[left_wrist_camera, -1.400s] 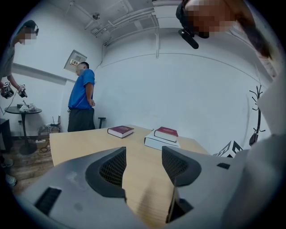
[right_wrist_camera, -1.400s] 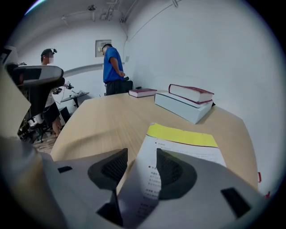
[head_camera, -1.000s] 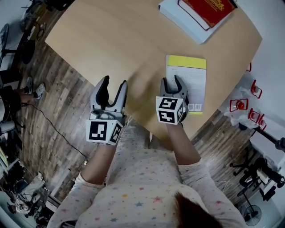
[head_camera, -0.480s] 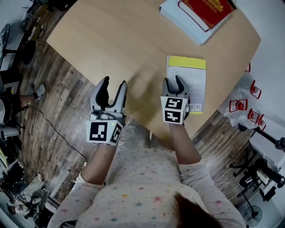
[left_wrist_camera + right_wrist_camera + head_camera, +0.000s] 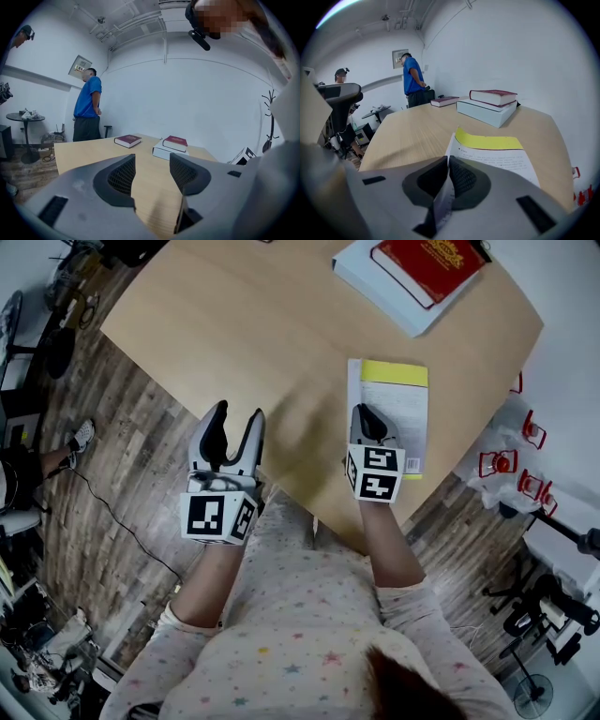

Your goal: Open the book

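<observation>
Right tongs (image 5: pixel 367 418) clench the book (image 5: pixel 401 409)'s cover edge: lift slowly, arcing toward the spine. Left tongs (image 5: pixel 232 427) gape, empty.

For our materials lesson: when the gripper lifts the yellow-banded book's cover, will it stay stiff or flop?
Probably floppy: the cover bends upward into the right gripper's shut jaws. Likely light, since the book looks thin.
</observation>
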A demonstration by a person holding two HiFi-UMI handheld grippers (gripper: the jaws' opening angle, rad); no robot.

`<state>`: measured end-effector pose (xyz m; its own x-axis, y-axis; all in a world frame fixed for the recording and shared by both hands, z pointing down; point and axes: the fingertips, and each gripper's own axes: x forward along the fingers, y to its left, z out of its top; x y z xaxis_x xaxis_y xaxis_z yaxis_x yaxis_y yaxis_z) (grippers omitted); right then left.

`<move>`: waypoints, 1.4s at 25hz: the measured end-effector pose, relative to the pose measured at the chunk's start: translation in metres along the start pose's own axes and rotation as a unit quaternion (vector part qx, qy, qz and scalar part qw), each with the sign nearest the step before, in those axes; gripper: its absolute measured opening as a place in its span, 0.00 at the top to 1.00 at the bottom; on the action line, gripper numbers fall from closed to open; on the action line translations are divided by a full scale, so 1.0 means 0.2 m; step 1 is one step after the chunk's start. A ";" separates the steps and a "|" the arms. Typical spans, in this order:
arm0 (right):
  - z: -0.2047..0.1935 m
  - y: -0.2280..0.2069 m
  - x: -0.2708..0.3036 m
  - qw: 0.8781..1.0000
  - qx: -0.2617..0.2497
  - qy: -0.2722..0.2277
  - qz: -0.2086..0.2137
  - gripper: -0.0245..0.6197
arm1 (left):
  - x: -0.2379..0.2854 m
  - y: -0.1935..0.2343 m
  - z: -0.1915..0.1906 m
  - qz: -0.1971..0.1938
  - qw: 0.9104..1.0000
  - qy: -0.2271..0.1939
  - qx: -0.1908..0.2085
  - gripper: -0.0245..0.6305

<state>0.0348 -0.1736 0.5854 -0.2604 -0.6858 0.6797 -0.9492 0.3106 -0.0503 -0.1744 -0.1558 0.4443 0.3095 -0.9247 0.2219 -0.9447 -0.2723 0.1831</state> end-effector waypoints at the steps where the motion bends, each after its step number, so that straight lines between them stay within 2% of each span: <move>1: 0.01 0.00 -0.01 1.000 0.002 -0.003 0.000 0.94 | 0.00 -0.01 0.00 -0.001 1.000 -0.002 0.000 0.61; 18: 0.15 -0.10 -0.20 0.998 0.017 -0.040 0.034 0.95 | -0.05 -0.16 0.11 -0.015 0.999 -0.027 0.014 0.63; 32: 0.24 -0.29 -0.40 0.996 0.028 -0.071 0.044 0.95 | -0.04 -0.38 0.17 -0.039 0.998 -0.036 0.041 0.83; 35: 0.25 -0.35 -0.44 0.996 0.028 -0.074 0.040 0.95 | -0.03 -0.43 0.18 -0.045 0.997 -0.036 0.043 0.85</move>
<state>0.1157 -0.1689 0.4922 -0.3548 -0.7515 0.5561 -0.9317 0.3333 -0.1442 -0.0980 -0.1369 0.3928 0.3869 -0.9115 0.1393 -0.9205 -0.3730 0.1162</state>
